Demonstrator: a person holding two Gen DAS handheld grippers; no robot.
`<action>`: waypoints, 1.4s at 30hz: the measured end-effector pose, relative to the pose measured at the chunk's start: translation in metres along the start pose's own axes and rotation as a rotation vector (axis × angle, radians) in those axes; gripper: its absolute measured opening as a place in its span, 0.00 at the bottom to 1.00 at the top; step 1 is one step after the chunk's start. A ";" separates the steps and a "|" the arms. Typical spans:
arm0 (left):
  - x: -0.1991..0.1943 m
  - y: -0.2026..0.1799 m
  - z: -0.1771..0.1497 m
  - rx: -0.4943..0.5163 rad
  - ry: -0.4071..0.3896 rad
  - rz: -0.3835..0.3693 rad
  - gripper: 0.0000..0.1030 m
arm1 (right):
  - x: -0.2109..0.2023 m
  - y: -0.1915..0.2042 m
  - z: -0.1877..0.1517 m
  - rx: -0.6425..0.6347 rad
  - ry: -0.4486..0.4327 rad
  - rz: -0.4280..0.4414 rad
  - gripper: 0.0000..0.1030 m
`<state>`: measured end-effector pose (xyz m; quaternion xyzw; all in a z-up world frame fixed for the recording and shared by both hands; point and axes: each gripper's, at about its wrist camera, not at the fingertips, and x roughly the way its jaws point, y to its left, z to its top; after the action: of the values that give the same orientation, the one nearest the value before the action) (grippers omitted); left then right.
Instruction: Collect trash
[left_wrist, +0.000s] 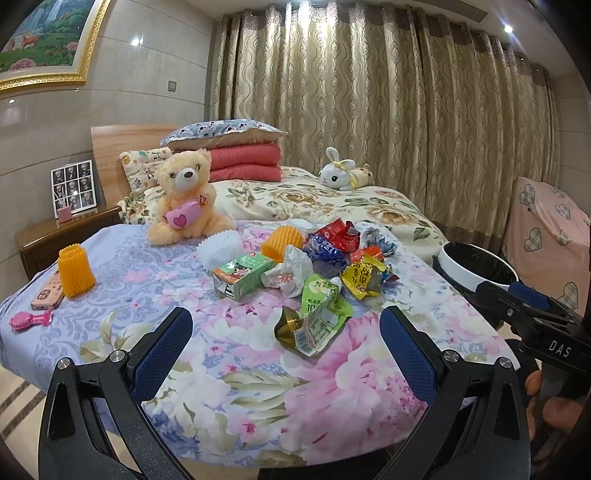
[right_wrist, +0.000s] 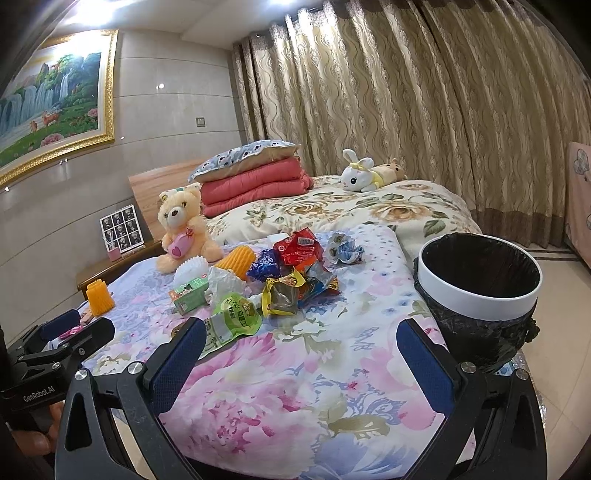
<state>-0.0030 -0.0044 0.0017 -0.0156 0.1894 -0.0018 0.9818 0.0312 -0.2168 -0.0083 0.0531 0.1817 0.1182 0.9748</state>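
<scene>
A heap of trash lies mid-bed on the floral sheet: a green pouch (left_wrist: 320, 311) (right_wrist: 233, 317) nearest me, a yellow wrapper (left_wrist: 364, 277) (right_wrist: 280, 293), a green carton (left_wrist: 242, 275) (right_wrist: 190, 291), crumpled white paper (left_wrist: 290, 271), red wrapper (left_wrist: 338, 233) (right_wrist: 297, 245) and blue wrapper (left_wrist: 325, 251). A white bin with a black liner (right_wrist: 478, 288) (left_wrist: 476, 264) stands at the bed's right edge. My left gripper (left_wrist: 286, 334) hangs open just short of the green pouch. My right gripper (right_wrist: 301, 349) is open over bare sheet, left of the bin.
A teddy bear (left_wrist: 184, 199), orange foam nets (left_wrist: 75, 271) (left_wrist: 282, 242), a white foam net (left_wrist: 219, 249), a phone (left_wrist: 46, 295) and a pink brush (left_wrist: 31, 319) lie on the sheet. Folded red quilts and pillows (left_wrist: 243, 160) sit behind; a nightstand (left_wrist: 55, 232) stands left.
</scene>
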 end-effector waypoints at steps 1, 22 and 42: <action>0.000 0.000 0.000 0.000 0.000 0.000 1.00 | 0.000 -0.001 0.000 0.001 -0.001 0.001 1.00; 0.017 0.007 -0.006 0.001 0.048 -0.007 1.00 | 0.026 -0.008 -0.003 0.056 0.109 0.053 1.00; 0.104 0.023 -0.007 -0.021 0.261 -0.115 1.00 | 0.116 -0.016 0.007 0.143 0.315 0.070 0.98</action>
<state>0.0906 0.0174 -0.0445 -0.0361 0.3141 -0.0580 0.9469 0.1422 -0.2038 -0.0442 0.1093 0.3383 0.1457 0.9232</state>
